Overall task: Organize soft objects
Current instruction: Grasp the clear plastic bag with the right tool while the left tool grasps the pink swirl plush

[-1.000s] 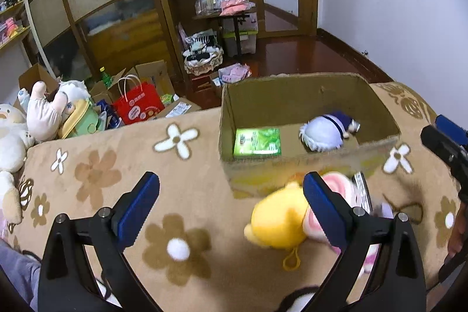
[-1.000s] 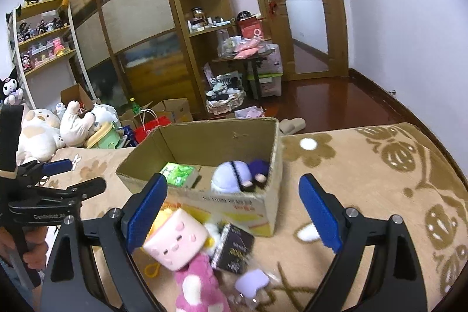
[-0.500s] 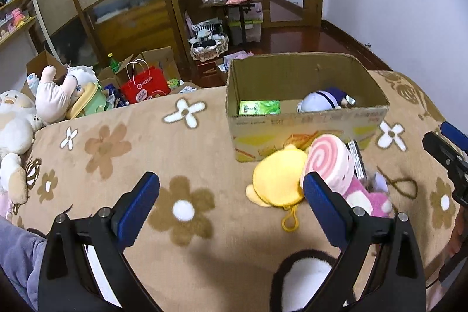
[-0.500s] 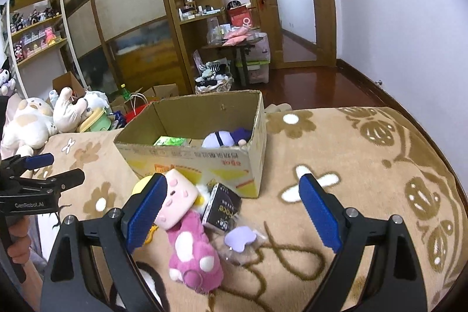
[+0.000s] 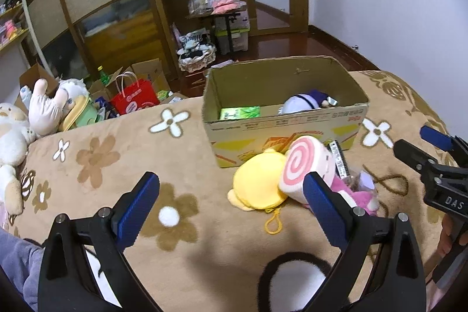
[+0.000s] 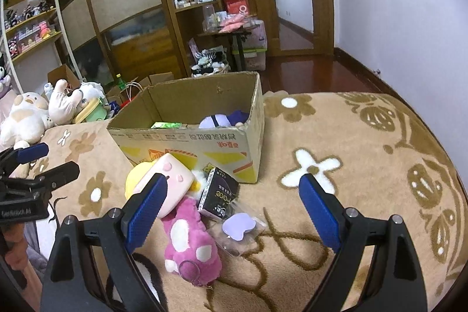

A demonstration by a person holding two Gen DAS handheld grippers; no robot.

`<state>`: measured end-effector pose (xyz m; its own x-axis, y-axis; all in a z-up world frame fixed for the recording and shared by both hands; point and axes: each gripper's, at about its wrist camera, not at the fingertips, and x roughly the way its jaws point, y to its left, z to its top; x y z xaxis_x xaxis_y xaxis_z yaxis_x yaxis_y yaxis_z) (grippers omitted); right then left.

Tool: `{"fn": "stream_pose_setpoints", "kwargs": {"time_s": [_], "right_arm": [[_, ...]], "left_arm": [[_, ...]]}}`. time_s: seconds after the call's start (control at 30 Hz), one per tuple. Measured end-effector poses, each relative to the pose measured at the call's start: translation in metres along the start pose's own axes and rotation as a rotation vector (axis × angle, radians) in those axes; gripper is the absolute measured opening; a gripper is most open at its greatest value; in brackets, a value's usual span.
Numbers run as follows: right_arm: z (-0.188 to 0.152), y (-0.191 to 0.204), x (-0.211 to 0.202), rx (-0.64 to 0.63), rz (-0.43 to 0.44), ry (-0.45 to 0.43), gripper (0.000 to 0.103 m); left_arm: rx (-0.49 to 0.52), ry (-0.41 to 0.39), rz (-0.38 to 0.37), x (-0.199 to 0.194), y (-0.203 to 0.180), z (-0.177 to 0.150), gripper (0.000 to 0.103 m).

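Right wrist view: the toy pile [image 6: 181, 201] is sitting near the box [image 6: 204, 142], and both hands are pulling back from it; the right gripper [image 6: 231, 209] and left gripper [image 5: 231, 203] are gaping wide, empty, so sorting is waiting.

Left gripper [image 5: 231, 196]: jaws spread wide, nothing between the pads, pointed obliquely downward. Right gripper [image 6: 232, 198]: jaws equally wide, empty, likewise angled down. Each gripper appears at the edge of the other's view, with fingers [image 5: 447, 239] wrapped around the right handle.
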<state>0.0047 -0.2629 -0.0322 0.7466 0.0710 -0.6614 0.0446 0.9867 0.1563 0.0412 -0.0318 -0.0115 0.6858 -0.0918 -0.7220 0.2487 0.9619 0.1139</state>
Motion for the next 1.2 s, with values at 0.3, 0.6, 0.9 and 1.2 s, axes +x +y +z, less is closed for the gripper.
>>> {"fn": "stream_pose_setpoints", "kwargs": {"time_s": [0.3, 0.6, 0.9, 1.2], "right_arm": [[-0.001, -0.010, 0.021, 0.088, 0.021, 0.075, 0.089], [-0.007, -0.025, 0.053, 0.155, 0.017, 0.178, 0.082], [-0.027, -0.033, 0.093, 0.200, 0.046, 0.338, 0.078], [-0.039, -0.035, 0.116, 0.240, 0.081, 0.431, 0.073]], "left_arm": [[0.093, 0.008, -0.008, 0.019, -0.033, -0.002, 0.098], [0.121, 0.050, -0.056, 0.051, -0.053, 0.000, 0.098], [0.167, 0.111, -0.088, 0.081, -0.071, -0.008, 0.098], [0.191, 0.160, -0.112, 0.103, -0.081, -0.017, 0.094]]}}
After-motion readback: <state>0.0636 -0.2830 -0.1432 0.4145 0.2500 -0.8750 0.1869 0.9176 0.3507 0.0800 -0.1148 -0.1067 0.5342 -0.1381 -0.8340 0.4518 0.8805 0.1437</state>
